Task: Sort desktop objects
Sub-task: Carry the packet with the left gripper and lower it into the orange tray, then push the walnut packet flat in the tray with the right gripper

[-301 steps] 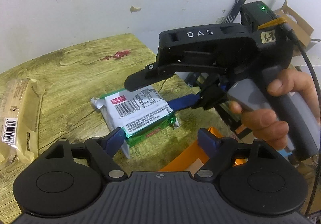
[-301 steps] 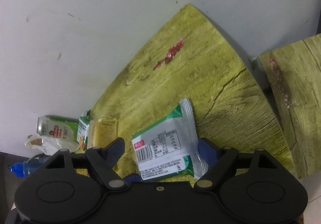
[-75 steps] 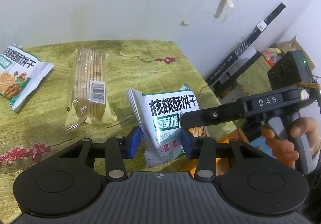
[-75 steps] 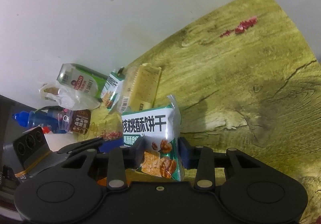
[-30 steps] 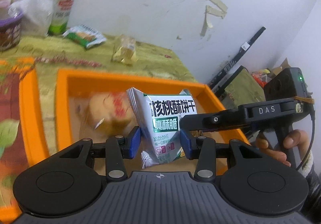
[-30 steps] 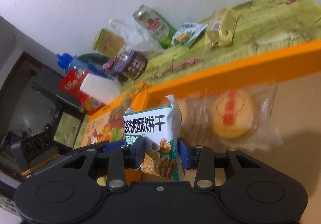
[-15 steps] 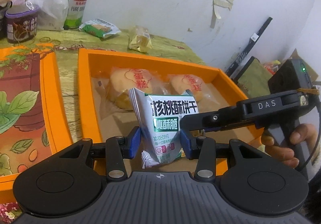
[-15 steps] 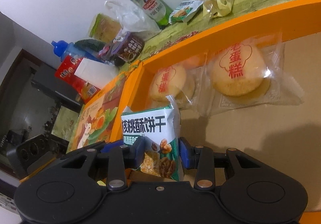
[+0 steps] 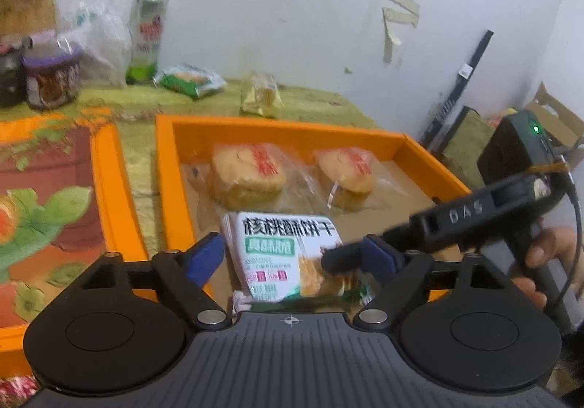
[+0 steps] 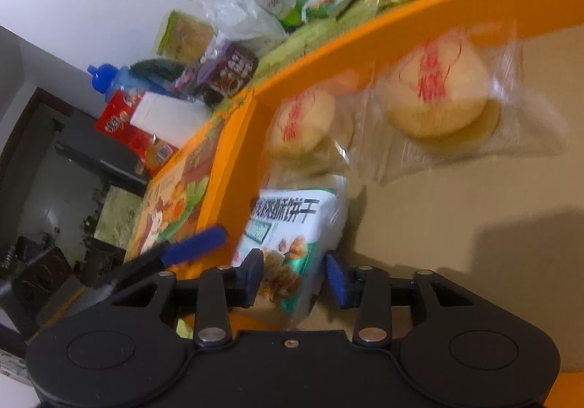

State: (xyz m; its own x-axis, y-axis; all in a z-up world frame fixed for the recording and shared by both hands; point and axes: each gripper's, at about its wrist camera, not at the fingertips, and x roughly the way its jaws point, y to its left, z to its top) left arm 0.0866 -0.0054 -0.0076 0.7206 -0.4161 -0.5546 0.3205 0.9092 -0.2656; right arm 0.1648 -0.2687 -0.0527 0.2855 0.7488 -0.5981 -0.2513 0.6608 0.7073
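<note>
Your left gripper (image 9: pixel 292 258) is standing apart now, its jaws having just been opening, and the biscuit packet (image 9: pixel 283 254) is lying between them with neither blue pad pressing it. Your right gripper (image 10: pixel 294 278) is almost together, its pads closing in on the packet's near end; a sliver of gap is showing on the right side, so the hold looks light. The packet is coming to rest on the cardboard floor of the orange tray (image 9: pixel 284 132), near its left wall, just in front of the two wrapped cakes (image 9: pixel 252 176). You're in the drop-off step, I'd say. Next you're needing to spread the right jaws and draw both tools back clear of the tray.
</note>
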